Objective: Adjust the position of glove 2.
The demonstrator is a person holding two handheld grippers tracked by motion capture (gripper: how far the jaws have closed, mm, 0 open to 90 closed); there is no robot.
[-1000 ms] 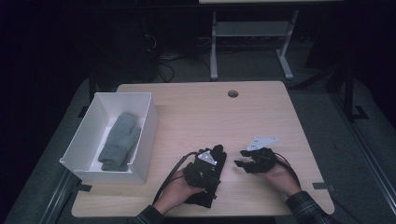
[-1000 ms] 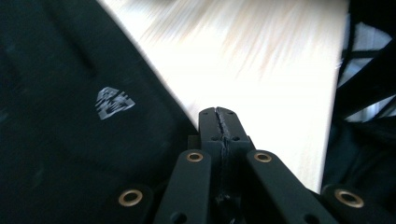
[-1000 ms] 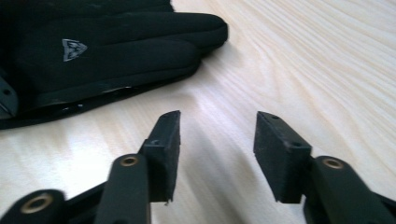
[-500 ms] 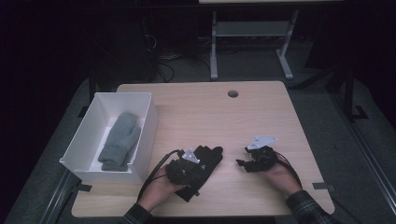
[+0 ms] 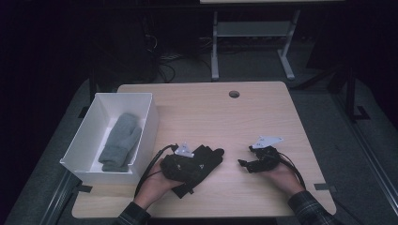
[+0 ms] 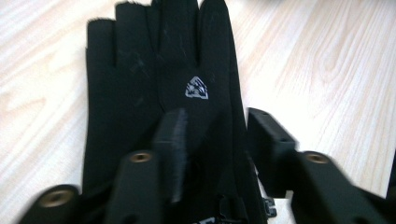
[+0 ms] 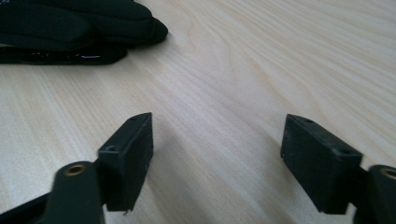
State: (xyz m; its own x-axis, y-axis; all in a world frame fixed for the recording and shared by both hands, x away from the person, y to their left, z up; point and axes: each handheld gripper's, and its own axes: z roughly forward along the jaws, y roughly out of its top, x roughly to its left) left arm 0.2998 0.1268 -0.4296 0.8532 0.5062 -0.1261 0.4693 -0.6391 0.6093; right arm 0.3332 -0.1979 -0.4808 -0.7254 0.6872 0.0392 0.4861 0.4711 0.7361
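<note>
While the left gripper [image 6: 212, 154] hangs over the black glove [image 6: 159, 88], its jaws stand parted and have just been opening; the glove's cuff end lies between them, and the pads do not seem to press on it. That glove lies flat on the bench [image 5: 225, 117], palm logo up, fingers pointing away from the gripper. From above, the left gripper [image 5: 185, 161] sits over the near end of the black glove [image 5: 204, 159], near the front edge of the bench. Off to the right, the right gripper [image 7: 217, 149] has its jaws released wide, having just been opening too, with bare wood between them; it rests low on the bench, well apart from the glove [image 7: 70, 28]. At the bench's left edge stands a white box [image 5: 89, 140] with a grey mitten [image 5: 119, 140] lying inside
</note>
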